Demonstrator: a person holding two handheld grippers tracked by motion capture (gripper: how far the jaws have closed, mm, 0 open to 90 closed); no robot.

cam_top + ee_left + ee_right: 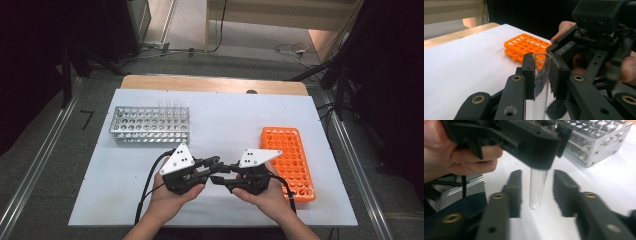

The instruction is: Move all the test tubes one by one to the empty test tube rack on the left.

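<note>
A clear glass test tube (541, 77) stands between the black jaws of my left gripper (541, 62), which is shut on it just below its open rim. In the right gripper view the tube (537, 191) hangs rounded end down from the left gripper (529, 140). My right gripper (537, 172) is open, one jaw on each side of the tube, not touching it. From above, the left gripper (216, 163) and right gripper (221, 179) meet tip to tip at the table's front middle.
A silver metal rack (150, 125) holding several clear tubes (170, 104) stands at the back left of the white tabletop (225, 120). An orange plastic rack (290, 157) lies at the right, close beside the right hand.
</note>
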